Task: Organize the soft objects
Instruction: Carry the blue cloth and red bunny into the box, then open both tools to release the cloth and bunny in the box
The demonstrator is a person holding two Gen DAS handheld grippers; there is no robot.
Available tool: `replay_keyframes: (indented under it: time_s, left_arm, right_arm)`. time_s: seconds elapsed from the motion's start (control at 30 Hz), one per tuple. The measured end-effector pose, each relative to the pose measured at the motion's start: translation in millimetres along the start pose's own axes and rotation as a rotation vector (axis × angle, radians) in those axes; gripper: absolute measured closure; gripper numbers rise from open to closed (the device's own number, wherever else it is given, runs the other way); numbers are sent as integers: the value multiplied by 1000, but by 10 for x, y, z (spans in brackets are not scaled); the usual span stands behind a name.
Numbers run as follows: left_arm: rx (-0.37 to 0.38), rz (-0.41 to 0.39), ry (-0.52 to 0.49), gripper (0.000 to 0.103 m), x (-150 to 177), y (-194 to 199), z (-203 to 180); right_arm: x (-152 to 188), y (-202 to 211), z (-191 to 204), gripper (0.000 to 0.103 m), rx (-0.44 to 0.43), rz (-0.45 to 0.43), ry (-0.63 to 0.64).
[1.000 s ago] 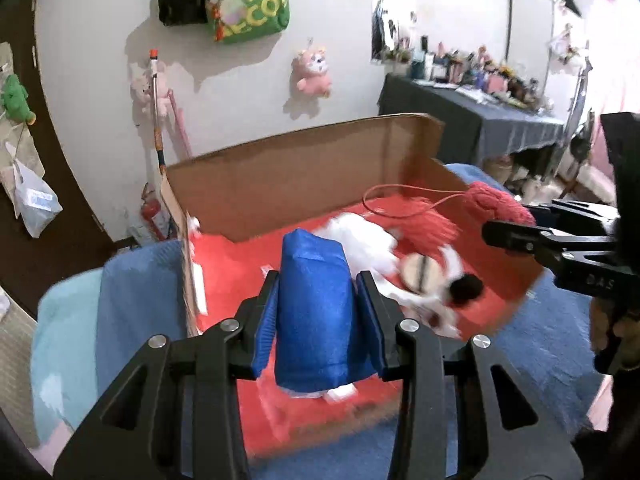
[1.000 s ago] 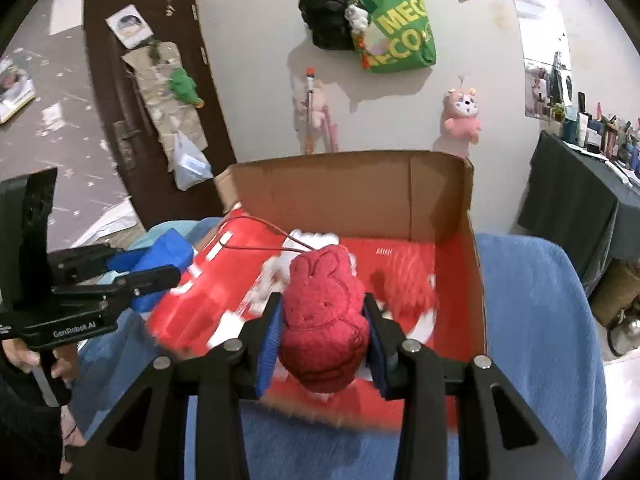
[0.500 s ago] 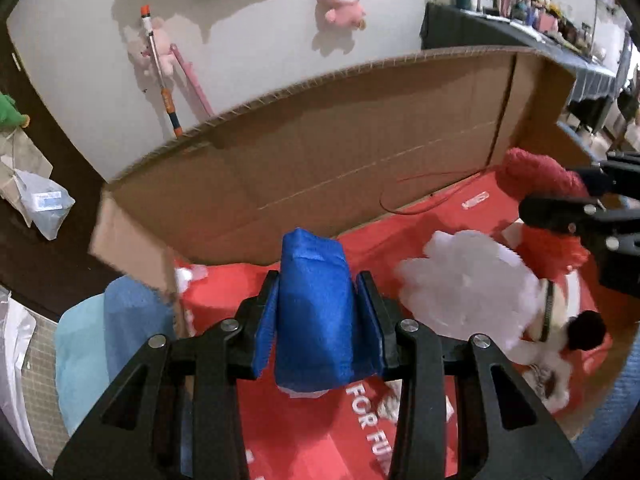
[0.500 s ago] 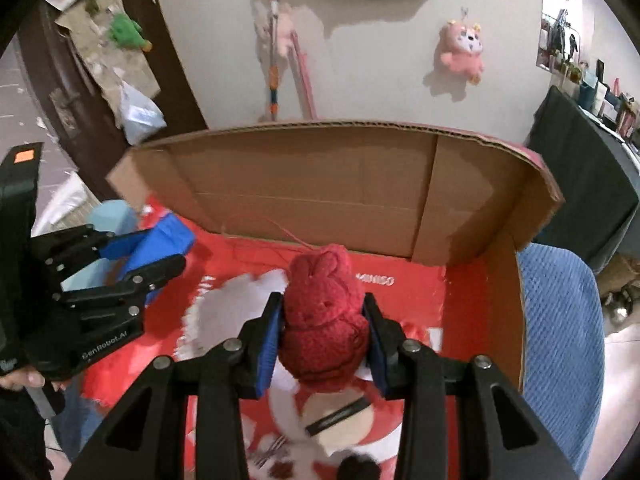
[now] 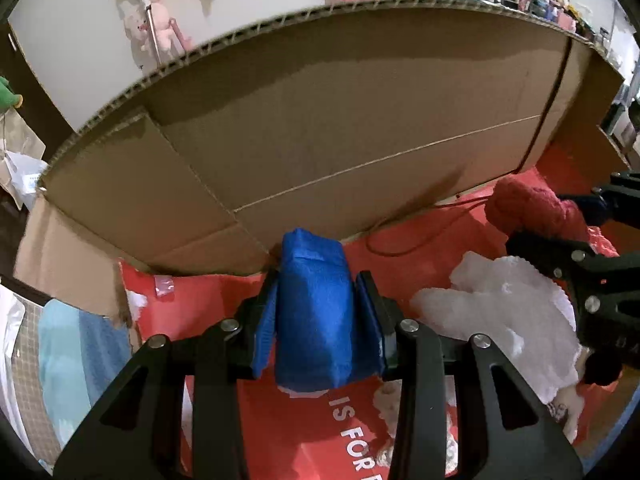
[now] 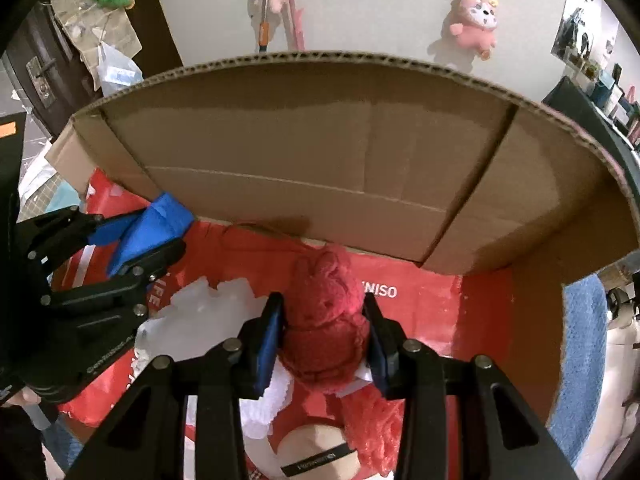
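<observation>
My left gripper point(image 5: 316, 308) is shut on a blue fabric pouch point(image 5: 314, 312), held low inside the cardboard box point(image 5: 360, 128) near its back wall. The same pouch point(image 6: 154, 228) and the left gripper point(image 6: 132, 240) show at the left of the right wrist view. My right gripper point(image 6: 322, 322) is shut on a red plush bunny point(image 6: 324, 320), also down inside the box above its red printed floor point(image 6: 424, 320). In the left wrist view the red plush point(image 5: 532, 210) and the right gripper point(image 5: 568, 232) sit at the right. A white fluffy toy point(image 5: 504, 320) lies on the box floor between the grippers.
The box's tall cardboard back wall point(image 6: 320, 152) stands close ahead of both grippers. A round beige piece with a black band point(image 6: 318, 456) and red fringe lie under the right gripper. A blue blanket point(image 6: 580, 360) surrounds the box. A pink plush point(image 6: 476, 26) hangs on the wall.
Both grippers have gone forward and down into the box, still gripping the blue pouch and red plush. The back wall now fills the upper views.
</observation>
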State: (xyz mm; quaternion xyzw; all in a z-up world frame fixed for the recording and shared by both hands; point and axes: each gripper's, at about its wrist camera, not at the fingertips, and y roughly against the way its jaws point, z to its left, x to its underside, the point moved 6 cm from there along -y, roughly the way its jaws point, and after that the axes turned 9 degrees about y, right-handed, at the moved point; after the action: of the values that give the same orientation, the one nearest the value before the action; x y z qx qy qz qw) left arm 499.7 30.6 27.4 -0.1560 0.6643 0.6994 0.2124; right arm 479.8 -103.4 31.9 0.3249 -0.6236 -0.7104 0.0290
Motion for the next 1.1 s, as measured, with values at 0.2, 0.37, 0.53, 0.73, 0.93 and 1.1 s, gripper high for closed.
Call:
replay_keyframes:
  time_s: [0.2, 0.37, 0.53, 0.73, 0.93, 1.1]
  left_arm:
    - [14, 27, 31, 67, 23, -100, 10]
    - [48, 50, 69, 67, 27, -157, 45]
    - [60, 58, 73, 65, 41, -177, 45]
    - [67, 60, 82, 65, -19, -245, 95]
    - [76, 63, 98, 64, -44, -324, 214]
    - [82, 63, 105, 62, -58, -364, 238]
  right_arm:
    - [12, -142, 9, 62, 23, 35, 3]
    - [-20, -216, -67, 61, 15, 46, -30]
    - [-25, -245, -98, 61, 36, 59, -23]
    - [-34, -277, -90, 61, 60, 68, -1]
    - [-86, -329, 14, 61, 89, 77, 29]
    - [-82, -357, 10, 56, 90, 77, 30]
